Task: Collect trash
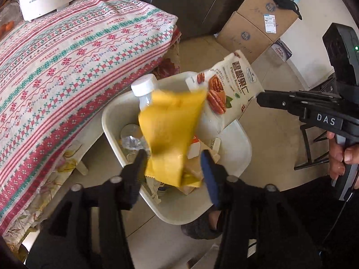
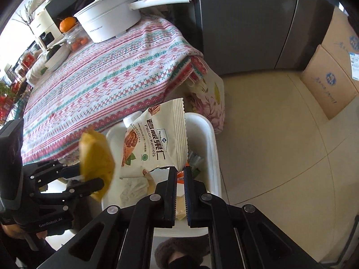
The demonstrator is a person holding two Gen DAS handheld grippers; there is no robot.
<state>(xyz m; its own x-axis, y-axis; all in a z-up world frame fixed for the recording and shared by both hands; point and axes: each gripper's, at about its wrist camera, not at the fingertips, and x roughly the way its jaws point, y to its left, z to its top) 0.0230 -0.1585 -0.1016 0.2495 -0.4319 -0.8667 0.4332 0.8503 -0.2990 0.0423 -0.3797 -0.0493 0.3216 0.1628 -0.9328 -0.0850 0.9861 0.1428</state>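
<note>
A white trash bin (image 1: 235, 157) stands on the floor beside the table and holds a clear plastic bottle (image 1: 143, 89) and other trash. My left gripper (image 1: 172, 154) is open above the bin. A blurred yellow wrapper (image 1: 170, 134) hangs loose between its fingers; it also shows in the right wrist view (image 2: 96, 157). My right gripper (image 2: 180, 170) is shut on the corner of a cream pecan kernel bag (image 2: 157, 141) and holds it over the bin (image 2: 211, 143). The bag also shows in the left wrist view (image 1: 226, 89), with the right gripper (image 1: 260, 98) beside it.
The table with a red and green patterned cloth (image 1: 67, 71) is left of the bin; a white pot (image 2: 110, 20) and oranges (image 2: 67, 24) stand on it. Cardboard boxes (image 1: 253, 29) and a dark fridge (image 2: 258, 22) stand behind. A black stool (image 1: 314, 148) is at the right.
</note>
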